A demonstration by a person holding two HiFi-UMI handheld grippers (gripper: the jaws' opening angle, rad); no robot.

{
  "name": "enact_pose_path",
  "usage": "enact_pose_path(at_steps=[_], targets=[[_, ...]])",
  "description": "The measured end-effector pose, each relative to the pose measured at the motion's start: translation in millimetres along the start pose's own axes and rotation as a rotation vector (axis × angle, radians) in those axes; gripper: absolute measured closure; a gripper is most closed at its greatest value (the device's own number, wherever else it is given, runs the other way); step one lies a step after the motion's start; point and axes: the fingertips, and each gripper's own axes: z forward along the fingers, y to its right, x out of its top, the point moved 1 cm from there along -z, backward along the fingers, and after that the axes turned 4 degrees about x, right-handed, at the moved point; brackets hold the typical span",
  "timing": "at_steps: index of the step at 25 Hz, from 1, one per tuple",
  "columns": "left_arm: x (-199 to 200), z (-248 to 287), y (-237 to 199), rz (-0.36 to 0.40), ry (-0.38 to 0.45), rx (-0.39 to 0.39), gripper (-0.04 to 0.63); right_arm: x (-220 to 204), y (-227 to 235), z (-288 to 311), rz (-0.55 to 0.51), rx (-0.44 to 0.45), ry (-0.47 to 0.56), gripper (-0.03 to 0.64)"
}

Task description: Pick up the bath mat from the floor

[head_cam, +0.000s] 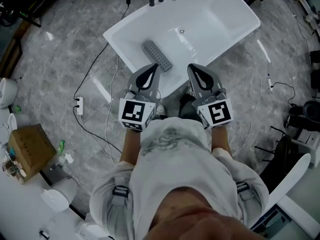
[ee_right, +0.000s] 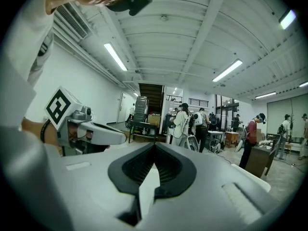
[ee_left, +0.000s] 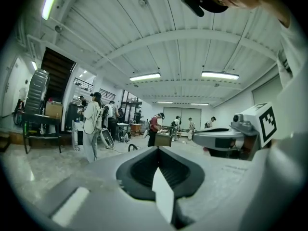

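Grey ribbed rectangular mat (head_cam: 157, 55) lying slantwise in white bathtub (head_cam: 225, 14); left tongs (head_cam: 153, 67) and right tongs (head_cam: 192, 67) both closed tight, nothing gripped.

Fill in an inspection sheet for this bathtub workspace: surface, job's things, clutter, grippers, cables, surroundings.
Surface: glossy grey marble-look floor.
Job's things: the grey ribbed mat appears to lie inside the white tub, not on the floor.
Clutter: box and white containers at the left.
Grippers: left gripper and right gripper are both shut and empty, held side by side at the person's chest.
Cables: a black cable runs across the floor to a white plug block; a white cable lies at the right.
Surroundings: open hall with people and ceiling lights.
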Motion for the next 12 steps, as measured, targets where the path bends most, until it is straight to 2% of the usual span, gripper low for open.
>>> enact_pose_path(at_steps=[7,12], targets=[[-2.5,34.1,-12.9,-0.015,-0.002,0.092,0.594,-9.5,32.1,29.3,0.002,0.094,0.006,0.615],[-6.9,70.1,-22.8,-0.053,-0.008,0.182,0.594,-15.1,66.2,52.5,-0.011,0.177,-0.011,0.615]])
